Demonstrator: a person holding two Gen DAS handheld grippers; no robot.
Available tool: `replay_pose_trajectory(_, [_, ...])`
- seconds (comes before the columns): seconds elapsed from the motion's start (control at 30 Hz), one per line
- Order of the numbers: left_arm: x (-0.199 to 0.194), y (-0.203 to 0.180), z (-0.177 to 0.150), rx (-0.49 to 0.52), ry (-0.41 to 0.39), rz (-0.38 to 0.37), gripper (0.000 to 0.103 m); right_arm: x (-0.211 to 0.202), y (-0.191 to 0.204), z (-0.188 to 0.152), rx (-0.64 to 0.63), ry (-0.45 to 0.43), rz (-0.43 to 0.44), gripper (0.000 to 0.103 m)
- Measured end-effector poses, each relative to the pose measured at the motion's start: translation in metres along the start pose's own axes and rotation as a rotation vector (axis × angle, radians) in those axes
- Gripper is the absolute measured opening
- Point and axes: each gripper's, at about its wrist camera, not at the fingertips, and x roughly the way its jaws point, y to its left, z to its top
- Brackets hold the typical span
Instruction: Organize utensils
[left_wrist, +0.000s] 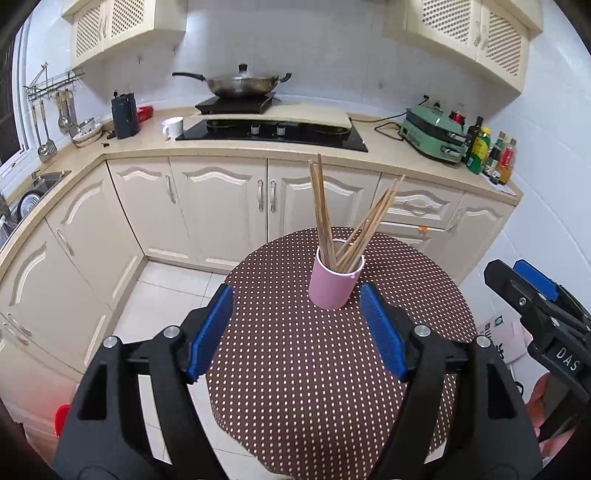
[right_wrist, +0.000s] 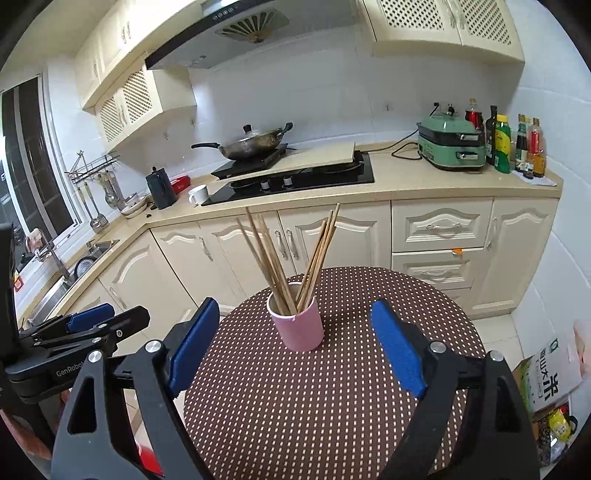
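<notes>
A pink cup (left_wrist: 334, 284) (right_wrist: 298, 325) stands upright on a round table with a brown dotted cloth (left_wrist: 295, 369) (right_wrist: 332, 387). Several wooden chopsticks (left_wrist: 323, 214) (right_wrist: 273, 258) lean inside it, in two fanned bunches. My left gripper (left_wrist: 297, 295) is open, its blue pads wide apart and nothing between them; the cup stands just beyond its tips. My right gripper (right_wrist: 295, 314) is open too, empty, with the cup ahead between the pads' line but apart from them. The right gripper (left_wrist: 517, 284) also shows at the left wrist view's right edge, the left gripper (right_wrist: 107, 317) at the right wrist view's left.
Cream kitchen cabinets (left_wrist: 221, 203) and a counter run behind the table, with a black hob (left_wrist: 273, 133), a wok (left_wrist: 240, 85), a white mug (left_wrist: 173, 127), a green appliance (right_wrist: 452, 147) and bottles (right_wrist: 517, 147). A sink (right_wrist: 74, 273) is on the left. Boxes (right_wrist: 550, 384) sit on the floor right.
</notes>
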Motion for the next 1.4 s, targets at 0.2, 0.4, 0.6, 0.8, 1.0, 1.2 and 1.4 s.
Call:
replay_pose_trajectory(0.2, [-0.052,-0.002,-0.018,0.033,-0.034,-0.023,0.073,-0.051,0.017,-0.016,0.029,-0.029,-0.029,0.088])
replay_pose_trajectory(0.4, [-0.108,-0.006,-0.031,0.065,-0.073,-0.064,0.076,-0.106,0.042,-0.024,0.02,-0.074,-0.065,0.09])
replay_pose_trajectory(0.6, [-0.159,-0.018,-0.039,0.084,-0.127,-0.1,0.078,-0.149,0.061,-0.027,0.006,-0.115,-0.104,0.091])
replay_pose_trajectory(0.8, [-0.197,-0.028,-0.046,0.086,-0.189,-0.098,0.083,-0.178,0.062,-0.029,0.006,-0.144,-0.089,0.091])
replay_pose_trajectory(1.0, [-0.22,-0.037,-0.049,0.083,-0.223,-0.077,0.084,-0.197,0.055,-0.031,-0.014,-0.149,-0.065,0.093])
replay_pose_trajectory(1.2, [-0.236,-0.048,-0.052,0.082,-0.257,-0.018,0.084,-0.211,0.048,-0.029,-0.052,-0.182,-0.032,0.093])
replay_pose_trajectory(1.4, [-0.242,-0.059,-0.058,0.077,-0.27,-0.017,0.084,-0.219,0.041,-0.033,-0.065,-0.186,-0.028,0.093])
